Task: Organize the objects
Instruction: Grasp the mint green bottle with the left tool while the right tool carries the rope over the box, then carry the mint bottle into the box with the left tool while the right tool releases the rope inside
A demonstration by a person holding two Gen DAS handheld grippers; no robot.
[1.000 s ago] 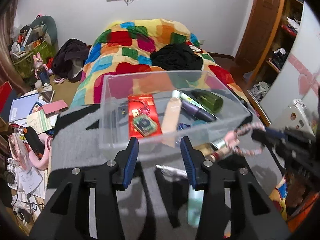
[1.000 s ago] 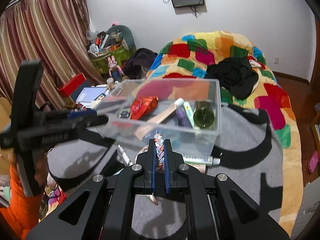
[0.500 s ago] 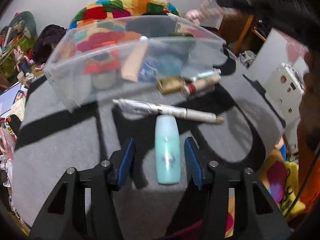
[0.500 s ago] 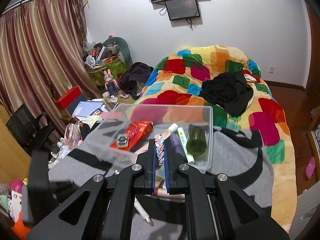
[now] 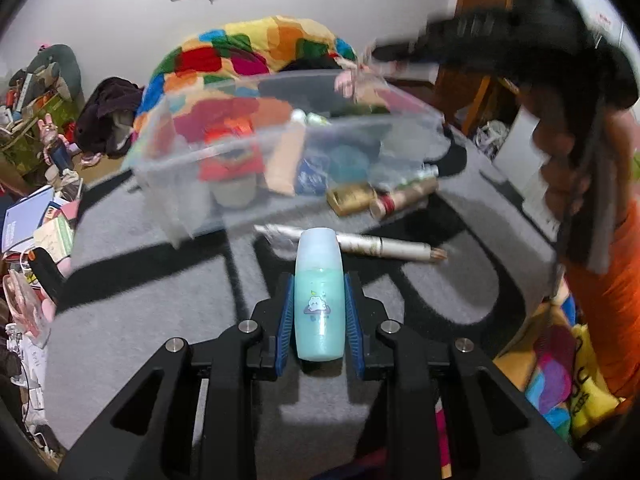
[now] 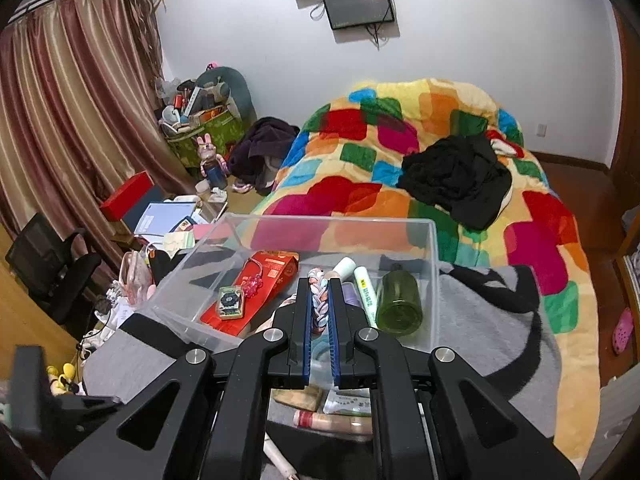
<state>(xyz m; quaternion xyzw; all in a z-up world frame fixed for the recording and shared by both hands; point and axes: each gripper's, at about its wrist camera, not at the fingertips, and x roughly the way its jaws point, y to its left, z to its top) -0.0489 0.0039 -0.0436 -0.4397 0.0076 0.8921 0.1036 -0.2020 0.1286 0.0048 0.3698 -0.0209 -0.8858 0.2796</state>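
Observation:
My left gripper (image 5: 319, 284) is shut on a pale green bottle (image 5: 319, 304) with a frosted cap, low over the grey blanket (image 5: 160, 288). My right gripper (image 6: 319, 286) is shut on a pink and white braided band (image 6: 318, 298) and holds it above the clear plastic bin (image 6: 430, 256). The bin (image 5: 192, 184) holds a red packet (image 6: 264, 284), a green bottle (image 6: 398, 304) and tubes. In the left wrist view the right gripper (image 5: 376, 58) is blurred above the bin's far rim.
A long pale brush (image 5: 376, 244), a gold box (image 5: 350, 198) and a beige tube (image 5: 404, 196) lie on the blanket before the bin. A colourful quilt (image 6: 420, 160) with black clothes (image 6: 456, 176) lies beyond. Books and clutter (image 6: 168, 216) are on the left.
My left gripper dropped from the bin to the green bottle and closed on it. My right gripper rose with the braided band and moved over the bin.

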